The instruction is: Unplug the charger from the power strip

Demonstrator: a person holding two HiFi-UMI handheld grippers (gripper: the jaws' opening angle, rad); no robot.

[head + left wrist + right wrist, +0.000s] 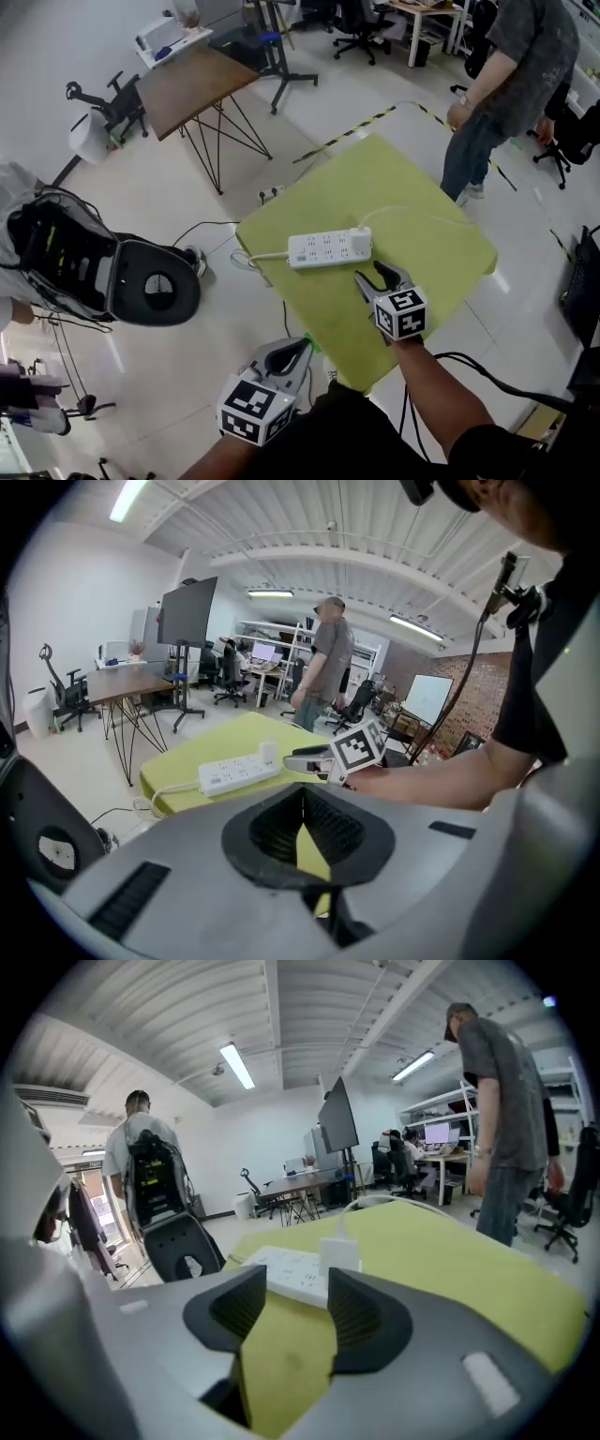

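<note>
Toward the left corner of the yellow-green desk (431,253) lies the white power strip (323,250), its own cord (261,255) trailing off the near-left edge to the floor. The white charger (361,242) is plugged upright into the end of the strip nearest the desk's middle, and its thin cable (412,210) curves off towards the right corner. The right tool (373,275) hovers just on the near side of that end, released, with its jaws apart and nothing between them. Its own view lines the charger up just beyond the gap, which looks like a set-up for pinching the plug body and pulling it out. The left tool (291,352) hangs off the desk by the near corner, clenched on nothing, tips together. I judge it is placed to come in and pin the strip, since a light strip would likely lift with the plug. Nothing on the desk blocks either approach. Beyond the far-right edge stands a person (511,75), a brown table (192,84) is further off, and a black bag (56,253) sits on the floor to the left, all well apart from the work.
</note>
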